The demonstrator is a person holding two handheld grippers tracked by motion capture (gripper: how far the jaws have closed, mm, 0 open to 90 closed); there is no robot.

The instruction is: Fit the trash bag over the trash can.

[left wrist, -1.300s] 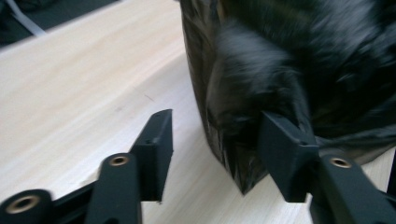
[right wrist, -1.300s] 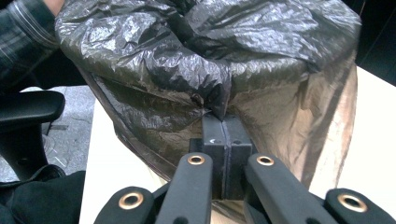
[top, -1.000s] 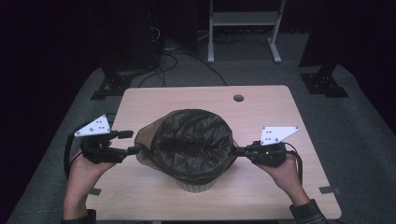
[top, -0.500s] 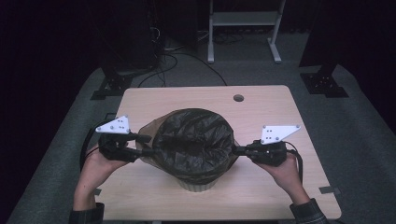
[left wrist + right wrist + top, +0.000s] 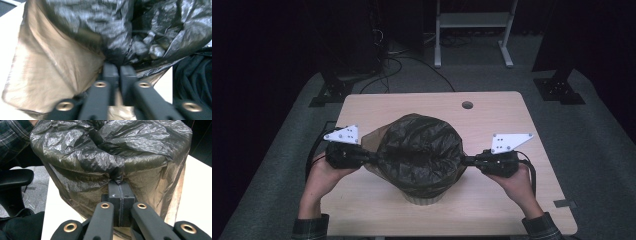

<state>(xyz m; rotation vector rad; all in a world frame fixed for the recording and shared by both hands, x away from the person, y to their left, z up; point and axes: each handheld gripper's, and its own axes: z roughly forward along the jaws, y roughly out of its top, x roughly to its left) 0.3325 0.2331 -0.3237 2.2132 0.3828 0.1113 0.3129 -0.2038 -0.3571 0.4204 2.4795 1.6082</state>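
**Bin bag pinched at both sides over the bin**

Dark curtains and a grey carpet surround a pale wooden worktop (image 5: pixel 512 115) with a small round hole (image 5: pixel 467 105) near its far edge. A bin (image 5: pixel 424 196) stands toward the near edge, about midway between the left and right edges, and a dark grey bin bag (image 5: pixel 419 150) is draped over its mouth, with crumpled film sagging into the opening and a thinner, brownish skirt hanging down the outside.

At the bag's left side, the left gripper (image 5: pixel 371 157) lies level and points toward the bin. Its fingers (image 5: pixel 111 72) have just been closing and now stand clenched, with a fold of the bag's rim caught between them; in the left gripper view the film bunches up directly at the tips. A loose flap of the bag spreads out on the worktop's left side beside them.

At the bag's right side, the right gripper (image 5: pixel 465 161) also lies level, facing the other one across the bin. Its fingers (image 5: pixel 114 192) are pressed together on a gathered twist of the bag's rim, which rises from between the tips in the right gripper view.

A person's hands hold both tools from the near edge, with plaid sleeves (image 5: pixel 309 227) at the wrists.
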